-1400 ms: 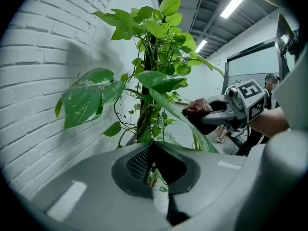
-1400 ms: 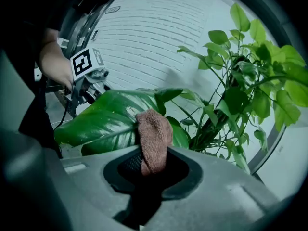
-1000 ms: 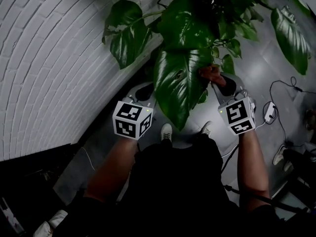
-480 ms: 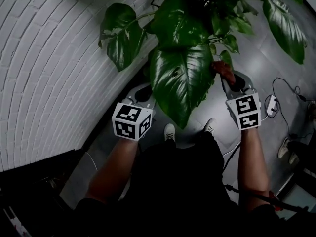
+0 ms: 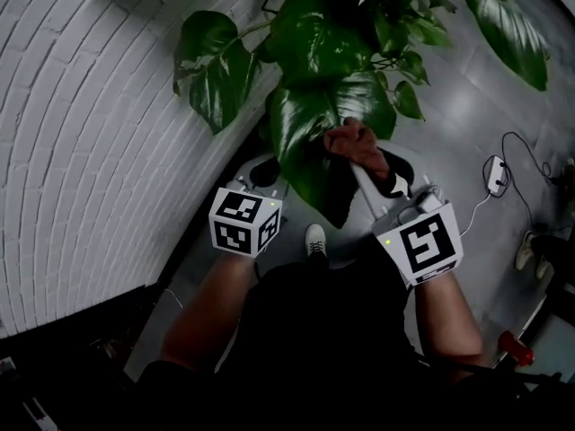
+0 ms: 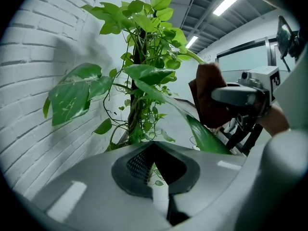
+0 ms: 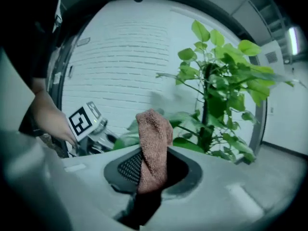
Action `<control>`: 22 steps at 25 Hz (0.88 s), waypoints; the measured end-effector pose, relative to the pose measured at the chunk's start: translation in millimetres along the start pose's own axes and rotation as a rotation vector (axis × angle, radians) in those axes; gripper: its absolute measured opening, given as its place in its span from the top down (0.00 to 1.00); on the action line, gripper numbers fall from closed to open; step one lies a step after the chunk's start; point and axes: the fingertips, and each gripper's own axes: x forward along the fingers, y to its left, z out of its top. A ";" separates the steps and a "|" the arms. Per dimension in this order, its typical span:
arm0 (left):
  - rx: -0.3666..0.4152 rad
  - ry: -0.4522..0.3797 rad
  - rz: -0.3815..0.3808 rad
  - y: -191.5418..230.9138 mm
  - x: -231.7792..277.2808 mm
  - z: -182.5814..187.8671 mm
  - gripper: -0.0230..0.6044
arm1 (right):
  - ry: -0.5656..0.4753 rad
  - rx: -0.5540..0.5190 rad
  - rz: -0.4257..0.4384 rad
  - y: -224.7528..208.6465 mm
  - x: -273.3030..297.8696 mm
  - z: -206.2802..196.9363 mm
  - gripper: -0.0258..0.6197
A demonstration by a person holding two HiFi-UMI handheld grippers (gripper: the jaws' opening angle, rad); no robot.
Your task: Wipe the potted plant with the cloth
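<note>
The potted plant (image 5: 323,34) rises beside the brick wall, with one big drooping leaf (image 5: 310,137) in the middle of the head view. A reddish-brown cloth (image 5: 353,142) rests against that leaf, and my right gripper (image 5: 367,164) is shut on it. In the right gripper view the cloth (image 7: 153,143) stands up between the jaws of the right gripper (image 7: 154,153). My left gripper (image 5: 267,171) hangs just left of the leaf's lower part, shut and holding nothing. The left gripper view shows the left gripper (image 6: 154,150), the plant (image 6: 139,76) and the cloth (image 6: 207,100).
A white brick wall (image 5: 99,124) runs along the left. On the grey floor at the right lie a cable with a white adapter (image 5: 492,173). The person's shoe (image 5: 314,239) shows below the leaf. Other long leaves (image 5: 508,25) hang at the upper right.
My right gripper has carried the cloth leftward from the big leaf's right edge onto its middle. The left gripper has hardly moved.
</note>
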 end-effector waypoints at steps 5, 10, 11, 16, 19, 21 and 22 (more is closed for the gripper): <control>0.021 0.006 -0.016 -0.5 -5.2 -2.8 0.94 | 0.023 0.045 0.156 73.1 26.4 22.0 0.87; 0.029 0.005 -0.025 0.5 -3.5 -1.3 0.94 | 0.045 0.065 0.169 86.0 34.7 22.6 0.87; 0.029 0.005 -0.027 0.0 -3.2 -1.3 0.94 | 0.043 0.114 0.182 84.8 36.2 20.0 0.87; 0.043 0.005 -0.040 -5.8 -0.2 0.4 0.94 | 0.073 0.343 0.195 59.6 39.5 -1.7 0.87; 0.050 0.001 -0.056 -10.5 0.0 0.0 0.94 | 0.096 0.344 0.149 44.5 37.0 -15.4 0.87; 0.053 -0.001 -0.063 -12.1 0.1 -0.2 0.94 | 0.096 0.353 0.130 36.3 34.1 -20.6 0.87; 0.053 -0.001 -0.062 -12.2 0.6 -0.4 0.94 | 0.096 0.356 0.120 31.9 32.5 -22.7 0.87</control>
